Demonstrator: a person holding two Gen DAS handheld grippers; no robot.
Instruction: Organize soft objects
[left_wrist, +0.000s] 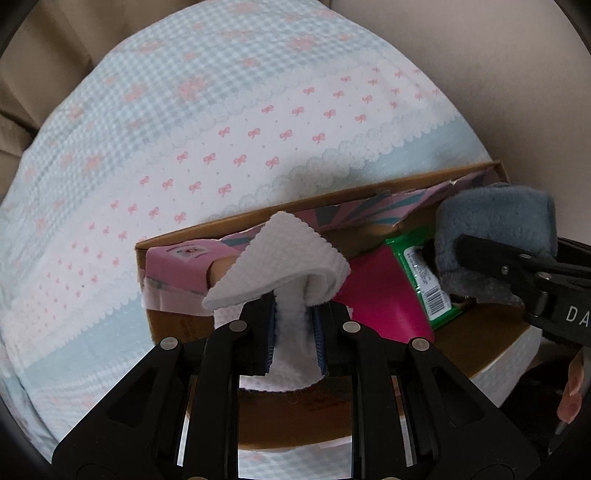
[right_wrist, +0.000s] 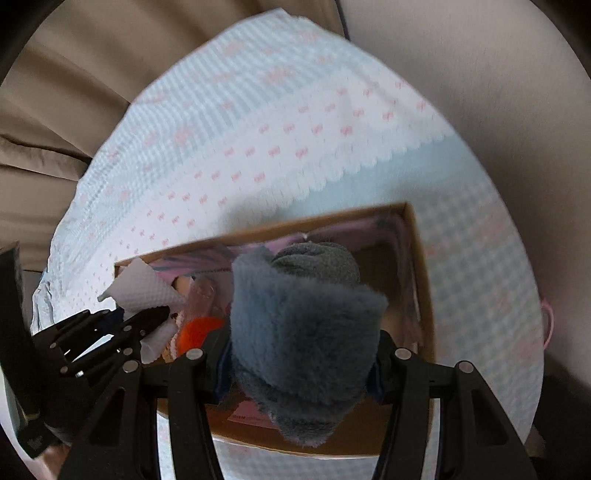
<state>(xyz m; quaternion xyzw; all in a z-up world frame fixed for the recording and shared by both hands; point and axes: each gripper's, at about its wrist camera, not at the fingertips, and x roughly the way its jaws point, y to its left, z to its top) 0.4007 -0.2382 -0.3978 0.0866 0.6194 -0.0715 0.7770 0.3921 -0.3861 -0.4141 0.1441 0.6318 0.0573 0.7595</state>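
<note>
My left gripper (left_wrist: 293, 314) is shut on a folded white textured cloth (left_wrist: 280, 266) and holds it over the left part of an open cardboard box (left_wrist: 332, 192). My right gripper (right_wrist: 299, 369) is shut on a fluffy blue-grey plush item (right_wrist: 303, 325) and holds it above the box (right_wrist: 421, 258). In the left wrist view the plush (left_wrist: 495, 229) and the right gripper (left_wrist: 461, 254) are at the right, over the box. In the right wrist view the white cloth (right_wrist: 144, 288) and the left gripper (right_wrist: 155, 317) are at the left.
The box stands on a round table with a blue, white and pink bow-print cloth (left_wrist: 184, 129). Inside the box lie a green packet (left_wrist: 424, 280), a magenta item (left_wrist: 376, 295), pink packaging (left_wrist: 177, 269) and an orange thing (right_wrist: 195, 332). Beige upholstery (right_wrist: 74, 92) surrounds the table.
</note>
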